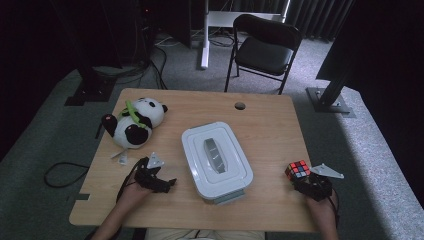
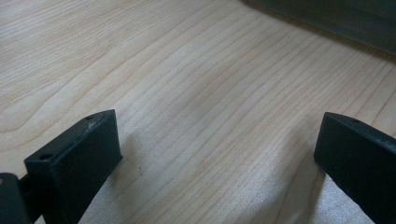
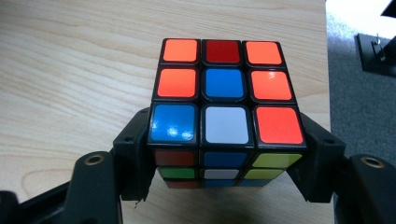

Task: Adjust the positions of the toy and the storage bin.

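Holding: right hand-held gripper [image 3: 226, 154] pinching the puzzle cube [image 3: 224, 100], right of the white box [image 1: 216, 161].
Cube: squarely upright, no long axis.
Left hand-held gripper [image 2: 219, 163]: spread, over bare bench [image 2: 187, 70].

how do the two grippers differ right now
The right gripper has its jaws closed on the puzzle cube; the left gripper has its jaws apart with only bare table between them. In the high view the right gripper sits near the table's right edge, the left gripper left of the white lidded box. Both are black, hand-held and low over the wood.
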A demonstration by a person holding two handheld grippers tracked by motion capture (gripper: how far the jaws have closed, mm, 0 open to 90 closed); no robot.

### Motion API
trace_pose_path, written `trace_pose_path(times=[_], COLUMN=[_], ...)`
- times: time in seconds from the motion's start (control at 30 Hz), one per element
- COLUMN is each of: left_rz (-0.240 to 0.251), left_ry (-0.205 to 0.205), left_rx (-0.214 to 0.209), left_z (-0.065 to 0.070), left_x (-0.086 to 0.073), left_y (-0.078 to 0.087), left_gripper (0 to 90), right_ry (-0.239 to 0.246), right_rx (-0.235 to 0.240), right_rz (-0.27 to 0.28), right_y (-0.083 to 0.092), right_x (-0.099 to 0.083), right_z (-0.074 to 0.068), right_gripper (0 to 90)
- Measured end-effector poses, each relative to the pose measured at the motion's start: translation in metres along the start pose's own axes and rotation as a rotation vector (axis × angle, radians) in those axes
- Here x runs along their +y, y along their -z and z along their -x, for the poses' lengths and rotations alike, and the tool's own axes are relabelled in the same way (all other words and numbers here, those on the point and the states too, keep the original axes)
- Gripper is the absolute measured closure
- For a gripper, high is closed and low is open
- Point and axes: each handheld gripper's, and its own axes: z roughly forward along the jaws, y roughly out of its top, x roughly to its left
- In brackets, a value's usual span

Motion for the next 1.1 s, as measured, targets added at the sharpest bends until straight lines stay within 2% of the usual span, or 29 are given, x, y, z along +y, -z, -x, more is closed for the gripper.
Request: trace_pose_path(times=[0.17, 0.3, 0.5, 0.67, 0.83, 0.93, 1.1], left_rz=[0.0, 0.0, 0.0, 0.0, 0.0, 0.0, -0.001], left_ry=[0.001, 0.002, 0.002, 0.002, 0.002, 0.002, 0.006], left_rx=[0.001, 0.002, 0.001, 0.001, 0.001, 0.001, 0.004], left_z=[0.0, 0.0, 0.0, 0.0, 0.0, 0.0, 0.0], left_x=[0.0, 0.0, 0.0, 0.0, 0.0, 0.0, 0.0], left_y=[0.0, 0.0, 0.0, 0.0, 0.0, 0.0, 0.0], left_gripper=[1.0, 1.0, 1.0, 1.0, 1.0, 1.0, 1.0], right_ry=[-0.011, -0.002, -0.01, 0.004, 0.024, 0.038, 0.056], right_rx=[0.012, 0.018, 0.018, 0.019, 0.028, 0.052, 0.081], right_rz=[-0.004, -0.005, 0.043, 0.065, 0.08, 0.109, 0.121], right_y=[-0.001, 0.001, 0.008, 0.012, 0.013, 0.015, 0.013], right_x=[0.0, 0.003, 0.011, 0.02, 0.03, 0.043, 0.051], right_z=[0.0, -0.001, 0.003, 0.0, -0.005, -0.015, -0.027], right_gripper=[32.3, 23.0, 21.6, 19.6, 18.2, 16.9, 15.9])
